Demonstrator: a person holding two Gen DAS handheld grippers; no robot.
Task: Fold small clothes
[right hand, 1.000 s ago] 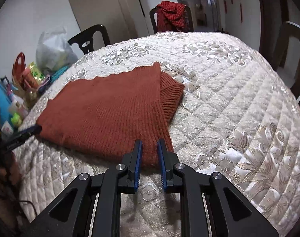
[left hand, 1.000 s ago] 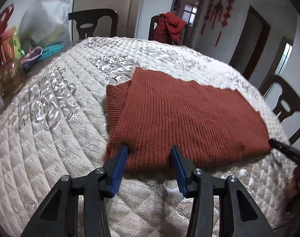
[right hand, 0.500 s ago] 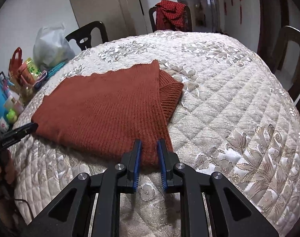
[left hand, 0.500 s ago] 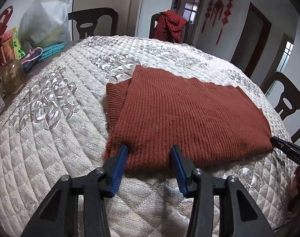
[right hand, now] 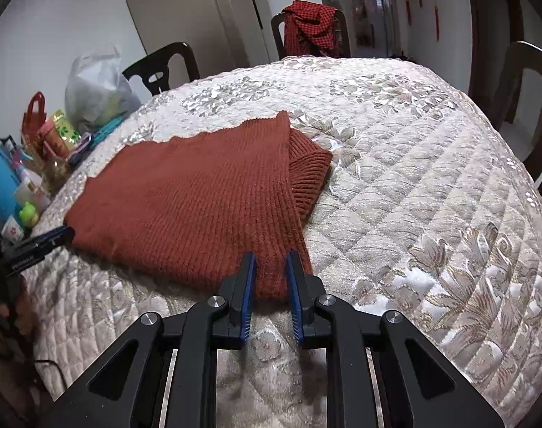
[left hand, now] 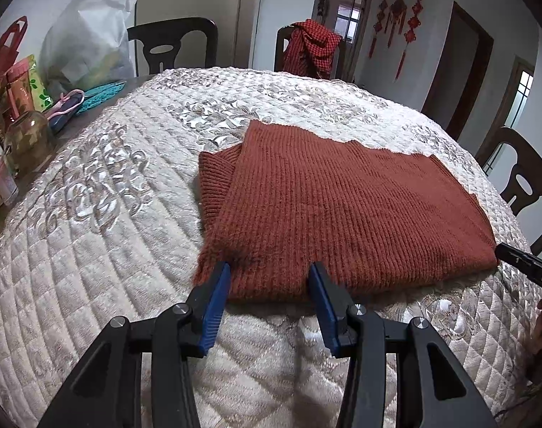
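Observation:
A rust-red knitted sweater [left hand: 342, 207] lies flat and folded on the quilted cream table cover; it also shows in the right wrist view [right hand: 199, 207]. A ribbed cuff [left hand: 213, 178] sticks out from under its one end. My left gripper [left hand: 269, 274] is open, its jaws set wide on either side of the sweater's near edge. My right gripper [right hand: 271, 264] has its jaws a narrow gap apart at the sweater's other near corner, with knit between them. Each gripper's tip shows at the edge of the other view.
The round table [left hand: 92, 214] carries bottles, a jar and bags along its one side [left hand: 21, 107], with a white plastic bag [right hand: 96, 92]. Dark chairs stand around it; one holds a red checked cloth [left hand: 312, 50].
My right gripper's jaws have opened a little wider around the sweater corner. Both grippers have shifted only slightly. The sweater lies as before.

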